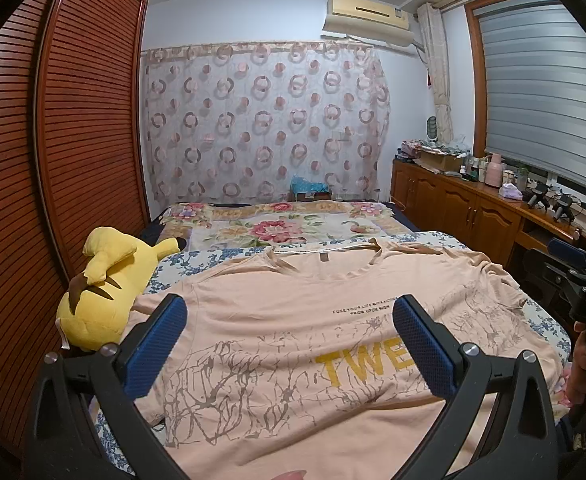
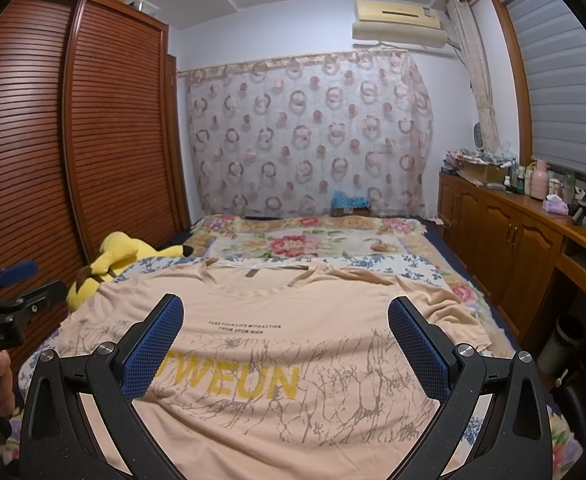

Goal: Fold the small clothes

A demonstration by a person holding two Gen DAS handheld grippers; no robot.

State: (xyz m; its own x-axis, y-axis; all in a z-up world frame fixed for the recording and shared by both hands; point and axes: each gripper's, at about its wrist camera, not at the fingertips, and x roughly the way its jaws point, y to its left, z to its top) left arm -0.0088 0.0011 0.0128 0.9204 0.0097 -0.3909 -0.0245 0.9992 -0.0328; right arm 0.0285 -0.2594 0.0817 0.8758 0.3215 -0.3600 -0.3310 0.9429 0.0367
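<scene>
A peach T-shirt (image 1: 293,292) with yellow letters and a grey crack print lies spread flat, front up, on the bed, its neckline at the far side. The same T-shirt (image 2: 273,300) fills the lower half of the right wrist view. My left gripper (image 1: 289,312) hovers open over the shirt's left half, nothing between its blue pads. Over the right half my right gripper (image 2: 285,312) is open too and holds nothing. Each view shows the other gripper at its edge, held by a hand.
A yellow plush toy (image 1: 105,280) lies at the bed's left edge, touching the shirt's left sleeve, next to a slatted wooden wardrobe (image 1: 73,120). A flowered blanket (image 1: 277,228) covers the far bed. A wooden cabinet (image 2: 513,232) with clutter runs along the right.
</scene>
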